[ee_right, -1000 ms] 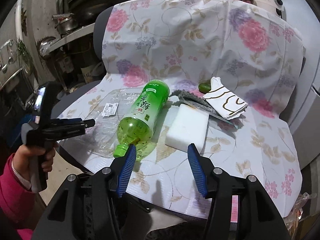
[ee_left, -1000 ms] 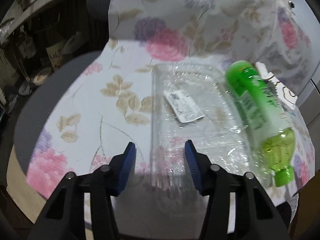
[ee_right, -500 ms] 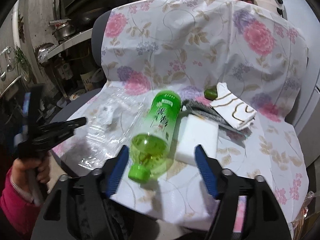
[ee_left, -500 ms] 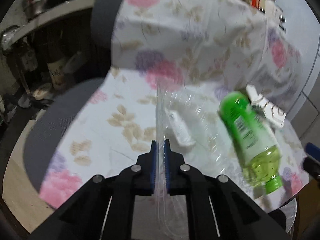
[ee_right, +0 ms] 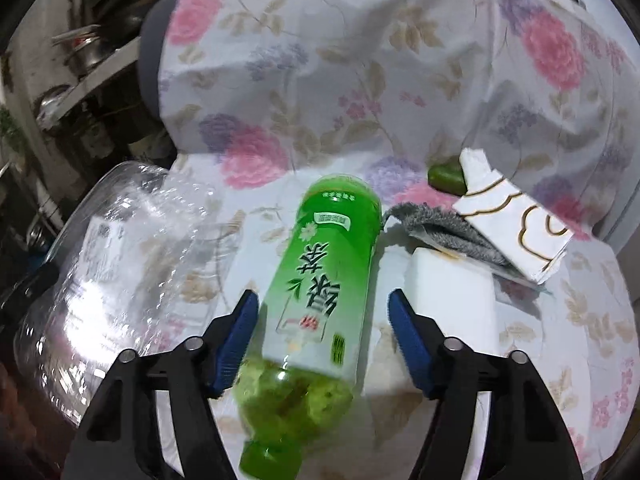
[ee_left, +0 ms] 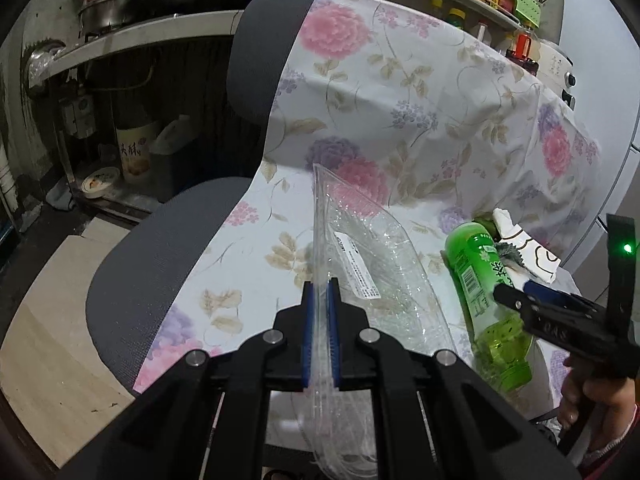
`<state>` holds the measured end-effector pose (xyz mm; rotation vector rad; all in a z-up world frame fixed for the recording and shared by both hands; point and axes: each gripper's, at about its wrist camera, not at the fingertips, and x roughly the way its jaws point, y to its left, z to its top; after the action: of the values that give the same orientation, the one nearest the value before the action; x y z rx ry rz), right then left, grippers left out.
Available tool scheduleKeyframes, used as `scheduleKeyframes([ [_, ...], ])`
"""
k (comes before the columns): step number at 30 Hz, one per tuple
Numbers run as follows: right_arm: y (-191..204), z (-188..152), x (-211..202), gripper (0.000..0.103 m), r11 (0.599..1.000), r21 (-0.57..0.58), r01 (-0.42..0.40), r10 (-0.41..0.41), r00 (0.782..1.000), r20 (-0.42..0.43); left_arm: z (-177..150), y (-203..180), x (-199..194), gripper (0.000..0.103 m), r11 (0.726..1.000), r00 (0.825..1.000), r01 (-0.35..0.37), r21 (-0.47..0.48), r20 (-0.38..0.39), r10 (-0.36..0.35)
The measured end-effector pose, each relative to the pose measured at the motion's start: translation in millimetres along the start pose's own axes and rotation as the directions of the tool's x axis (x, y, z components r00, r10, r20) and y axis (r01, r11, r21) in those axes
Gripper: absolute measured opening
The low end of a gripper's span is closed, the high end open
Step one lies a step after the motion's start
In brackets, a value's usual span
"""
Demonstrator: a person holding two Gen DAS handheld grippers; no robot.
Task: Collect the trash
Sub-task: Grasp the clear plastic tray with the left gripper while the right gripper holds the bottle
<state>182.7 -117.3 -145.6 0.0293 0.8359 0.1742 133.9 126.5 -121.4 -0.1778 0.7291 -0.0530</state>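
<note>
A clear plastic bag with a white label rises off the flowered chair seat, its edge pinched in my shut left gripper. In the right wrist view the bag billows at the left. A green tea bottle lies on the seat, cap toward me. My right gripper straddles its lower body, jaws closing, with a small gap showing at each blue pad. In the left wrist view the bottle lies to the right, with the right gripper reaching over it.
A white foam block, grey cloth, folded white paper with gold lines and a small green object lie right of the bottle. The flowered cover drapes the chair back. Kitchen shelves with pots stand to the left.
My left gripper went from open to shut on the bag's edge and lifted it. My right gripper moved forward and down until its jaws flank the green bottle.
</note>
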Motion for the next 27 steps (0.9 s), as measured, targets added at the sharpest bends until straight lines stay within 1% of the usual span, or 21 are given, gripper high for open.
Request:
scheduleKeyframes([
  [2, 0, 3, 8, 0.067, 1.000, 0.020, -0.013, 0.014, 1.000, -0.021, -1, 2, 3, 0.005, 1.000, 1.000, 0.001, -0.001, -0.006, -0.001],
  [6, 5, 4, 25, 0.068, 1.000, 0.020, -0.013, 0.014, 0.998, -0.062, -3, 2, 7, 0.005, 1.000, 1.000, 0.003, 0.001, -0.018, -0.003],
  [7, 6, 3, 26, 0.068, 1.000, 0.023, -0.002, 0.003, 0.998, -0.060, -3, 2, 8, 0.005, 1.000, 1.000, 0.004, 0.001, -0.020, -0.004],
  [11, 7, 4, 26, 0.061, 0.999, 0.033, 0.003, -0.002, 0.999, -0.050, -3, 1, 7, 0.005, 1.000, 1.000, 0.005, 0.000, -0.019, -0.005],
  [15, 4, 4, 5, 0.058, 0.999, 0.038, -0.017, 0.016, 1.000, 0.012, -2, -4, -3, 0.005, 1.000, 1.000, -0.001, 0.007, -0.001, 0.001],
  [17, 1, 4, -14, 0.057, 0.998, 0.037, -0.046, 0.044, 0.998, 0.044, -1, -8, -10, 0.005, 1.000, 1.000, 0.006, 0.014, 0.010, -0.007],
  [20, -5, 1, -40, 0.056, 0.997, 0.045, -0.067, 0.063, 0.995, 0.081, 0, -18, -20, 0.005, 0.999, 0.999, 0.024, 0.027, 0.025, -0.025],
  [24, -26, -12, -76, 0.056, 0.992, 0.084, -0.095, 0.084, 0.988, 0.130, -4, -39, -30, 0.005, 0.998, 0.998, 0.047, 0.050, 0.037, -0.049],
  [27, -45, -27, -102, 0.056, 0.988, 0.112, -0.108, 0.089, 0.983, 0.162, -12, -61, -38, 0.005, 0.993, 0.995, 0.087, 0.085, 0.034, -0.090],
])
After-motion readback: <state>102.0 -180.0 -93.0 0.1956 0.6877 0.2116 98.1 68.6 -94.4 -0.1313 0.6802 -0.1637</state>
